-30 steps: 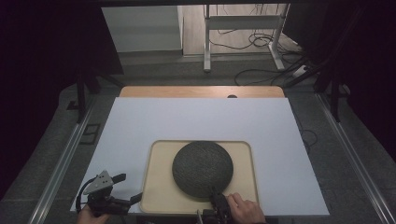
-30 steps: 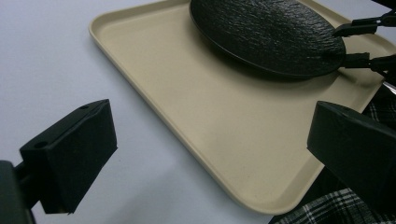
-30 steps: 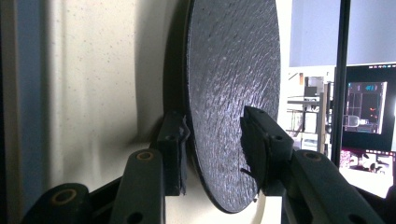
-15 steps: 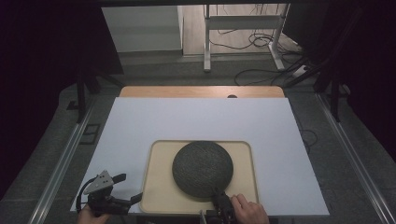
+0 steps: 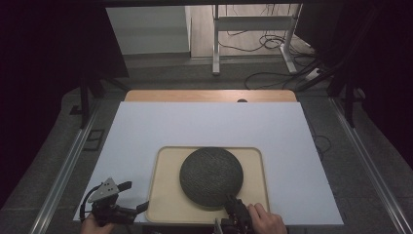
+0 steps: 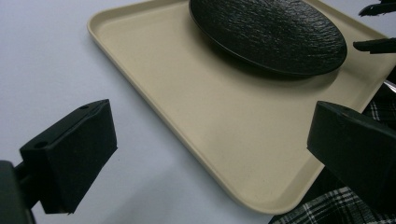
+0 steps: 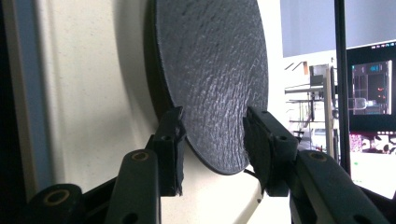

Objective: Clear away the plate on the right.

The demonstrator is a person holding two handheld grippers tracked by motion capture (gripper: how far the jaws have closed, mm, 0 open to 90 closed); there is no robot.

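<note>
High view: flat round plate [image 5: 211, 176] on tray [image 5: 163, 200]; right gripper [image 5: 237, 210] jaws straddle rim, left gripper [image 5: 127, 202] agape.

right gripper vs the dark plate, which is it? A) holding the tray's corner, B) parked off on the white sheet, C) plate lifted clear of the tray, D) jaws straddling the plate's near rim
D: in the right gripper view the right gripper has one jaw on each side of the dark plate rim, and the plate sits on the beige tray.
</note>
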